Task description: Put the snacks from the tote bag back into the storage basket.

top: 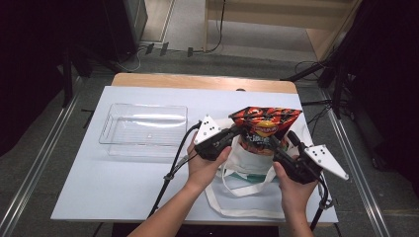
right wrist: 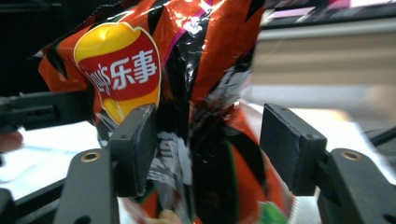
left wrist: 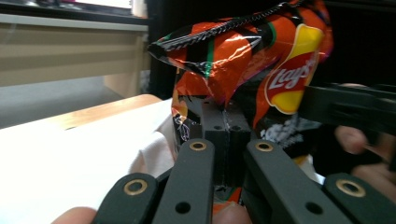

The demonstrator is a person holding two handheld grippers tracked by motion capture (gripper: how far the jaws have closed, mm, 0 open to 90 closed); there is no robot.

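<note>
Your table (top: 99, 187), white-covered with a wooden far edge, carries a clear plastic tray (top: 143, 129) well to the left of your left gripper (top: 236, 132), and a white tote bag (top: 244, 170) beneath both grippers.

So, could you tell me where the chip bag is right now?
In the high view the chip bag stands right of centre, partly inside the white tote bag, right of the clear tray.
</note>
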